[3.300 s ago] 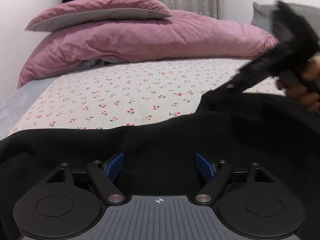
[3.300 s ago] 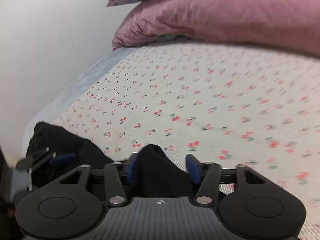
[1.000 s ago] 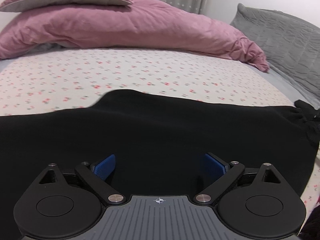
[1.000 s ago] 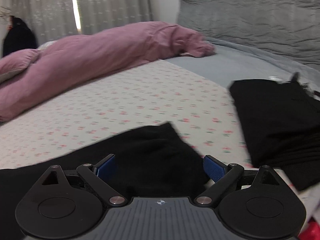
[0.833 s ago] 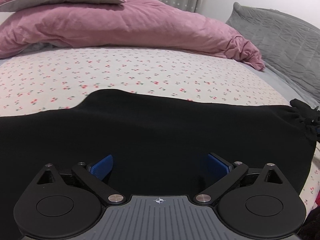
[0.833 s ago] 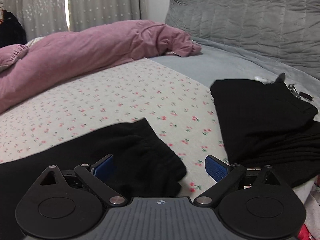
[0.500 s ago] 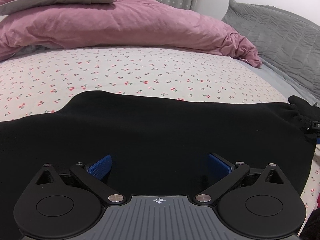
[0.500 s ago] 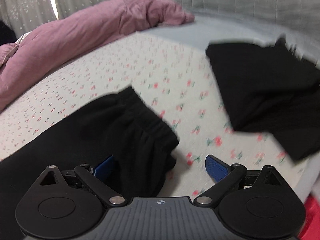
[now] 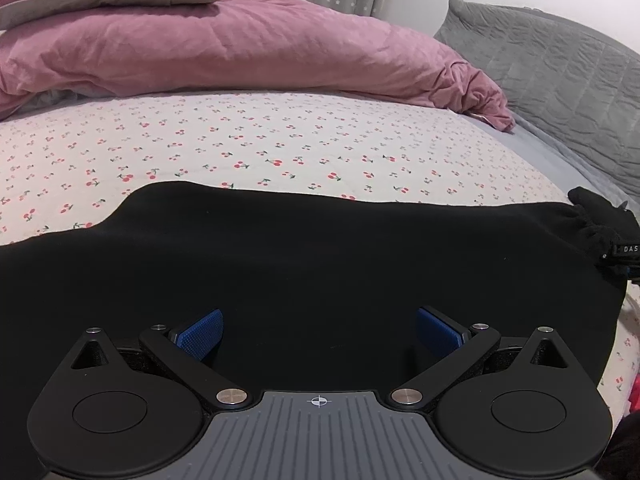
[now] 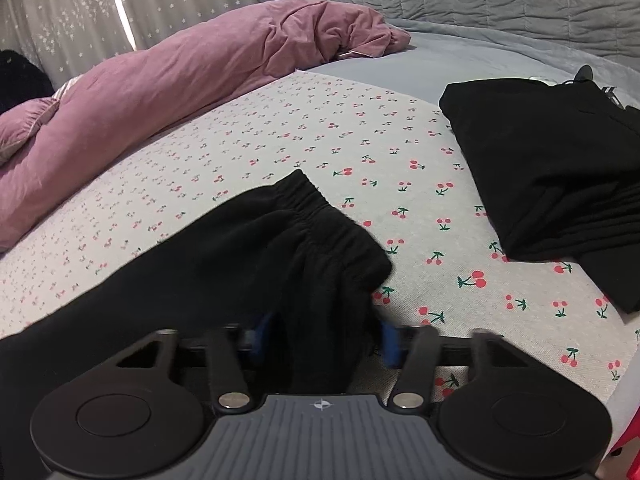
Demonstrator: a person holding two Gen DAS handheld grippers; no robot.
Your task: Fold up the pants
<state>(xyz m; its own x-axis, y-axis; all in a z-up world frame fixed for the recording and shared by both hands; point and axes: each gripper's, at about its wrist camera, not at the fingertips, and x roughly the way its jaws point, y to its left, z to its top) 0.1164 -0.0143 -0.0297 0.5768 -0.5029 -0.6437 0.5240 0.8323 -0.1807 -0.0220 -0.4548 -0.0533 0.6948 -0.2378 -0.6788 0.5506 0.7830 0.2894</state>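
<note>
Left gripper (image 9: 319,334) spread wide at bottom centre over soft black pants (image 9: 320,264) on cherry-print sheet (image 9: 260,148), right gripper (image 10: 326,336) just closing, pinching bunched waistband (image 10: 320,216) lower centre.

The right tongs (image 10: 326,336) are smeared by motion blur, their blue pads (image 10: 262,334) half hidden by the black pants (image 10: 248,256), which run off the left edge.

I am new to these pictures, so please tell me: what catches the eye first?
The black pants lie spread across the cherry-print sheet, the right claw closing on their gathered waistband. Behind lies a pink duvet; a folded black stack sits at right.
</note>
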